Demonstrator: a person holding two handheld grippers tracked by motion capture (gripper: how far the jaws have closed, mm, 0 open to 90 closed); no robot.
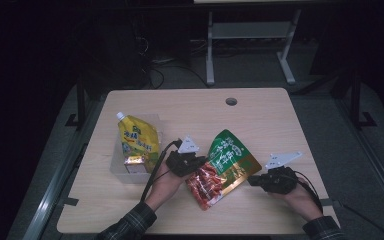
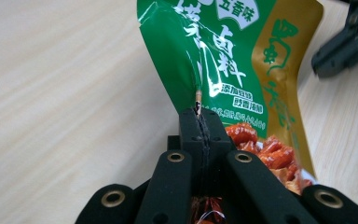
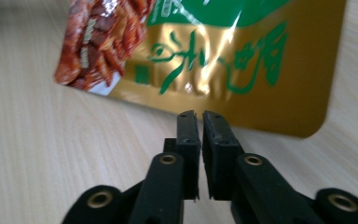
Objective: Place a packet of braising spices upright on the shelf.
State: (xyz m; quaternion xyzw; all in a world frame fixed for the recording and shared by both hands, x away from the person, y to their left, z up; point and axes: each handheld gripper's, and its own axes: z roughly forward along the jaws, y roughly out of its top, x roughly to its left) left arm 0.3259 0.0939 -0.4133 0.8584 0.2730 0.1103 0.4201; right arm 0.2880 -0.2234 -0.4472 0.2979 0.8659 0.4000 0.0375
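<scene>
Pinching the snack bag (image 2: 223, 56) by its edge: left gripper (image 2: 199, 112), jaws fully closed on the film, bag tilted up off the table (image 1: 260, 120) at that side. Right gripper (image 3: 198, 114) sits just short of the bag's gold edge, jaws parted by a narrow slit, nothing between them. Clear bin (image 1: 117, 162) with yellow pouch (image 1: 139, 140) sits left of the bag.
</scene>
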